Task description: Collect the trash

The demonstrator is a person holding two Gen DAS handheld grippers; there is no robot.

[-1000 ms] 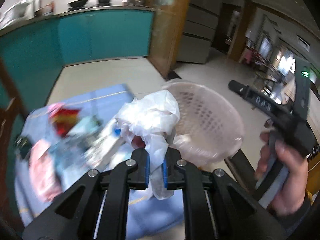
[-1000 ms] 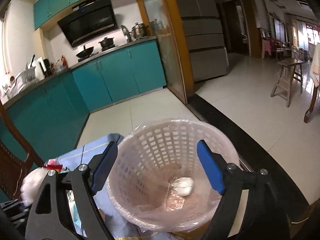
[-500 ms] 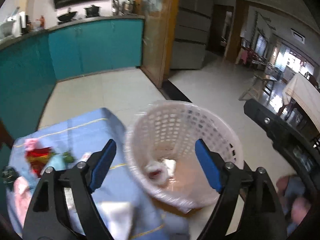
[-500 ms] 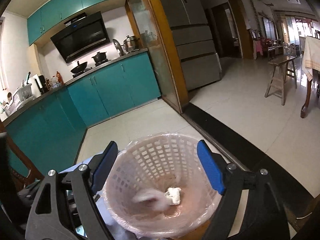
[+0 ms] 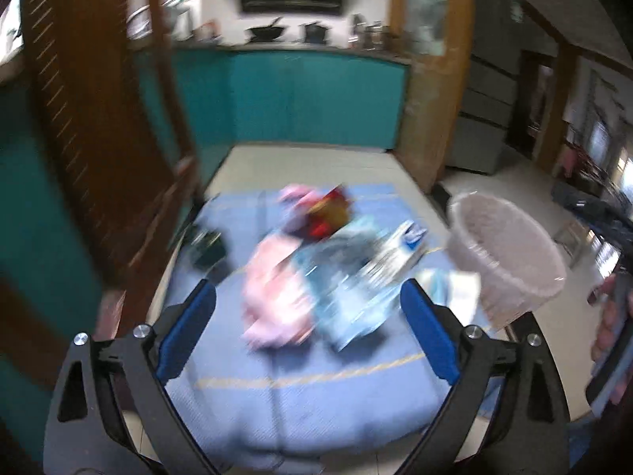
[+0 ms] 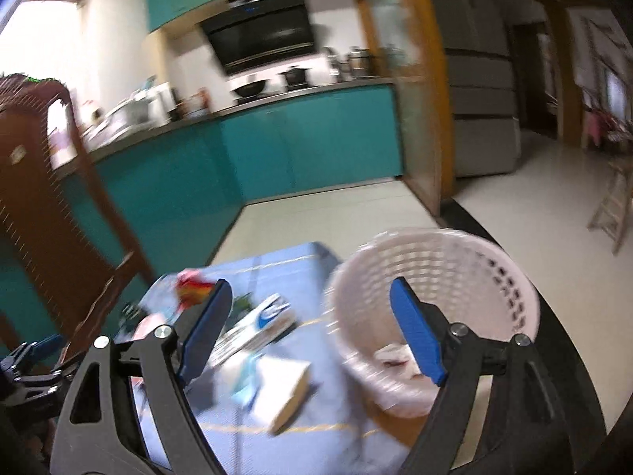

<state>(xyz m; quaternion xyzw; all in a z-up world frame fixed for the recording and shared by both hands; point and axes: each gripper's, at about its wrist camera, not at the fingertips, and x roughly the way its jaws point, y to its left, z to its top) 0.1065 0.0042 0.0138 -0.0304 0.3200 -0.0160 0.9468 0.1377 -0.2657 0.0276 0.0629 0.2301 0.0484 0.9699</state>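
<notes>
- left gripper (image 5: 307, 332): jaws wide, nothing between them, hanging over the near part of the blue cloth (image 5: 300, 403) and aimed at the trash pile
- right gripper (image 6: 312, 328): jaws wide too, empty, sitting between the pile and the basket (image 6: 435, 301)
- just past the right jaws: a flat white packet (image 6: 283, 392) with a light blue scrap beside it, lying on the cloth close to the basket
- mid cloth, left view: pink bag (image 5: 277, 297) touching a clear blue-tinted wrapper (image 5: 348, 293), a white and blue pack (image 5: 403, 249) on its right edge
- further back: red and yellow wrapper (image 5: 328, 217) against a pink scrap, a small dark thing (image 5: 207, 247) off to the left by the cloth edge; too blurred to say what
- basket stands at the right edge of the cloth, a couple of crumpled white pieces (image 6: 395, 356) already at the bottom
- step, my read: between drops, picking the next piece; plenty left on the cloth
- next move: drop the left jaws onto the pink bag or clear wrapper, pinch a raised fold, not the cloth under it
- risk: thin film may slip or drag a neighbour along
</notes>
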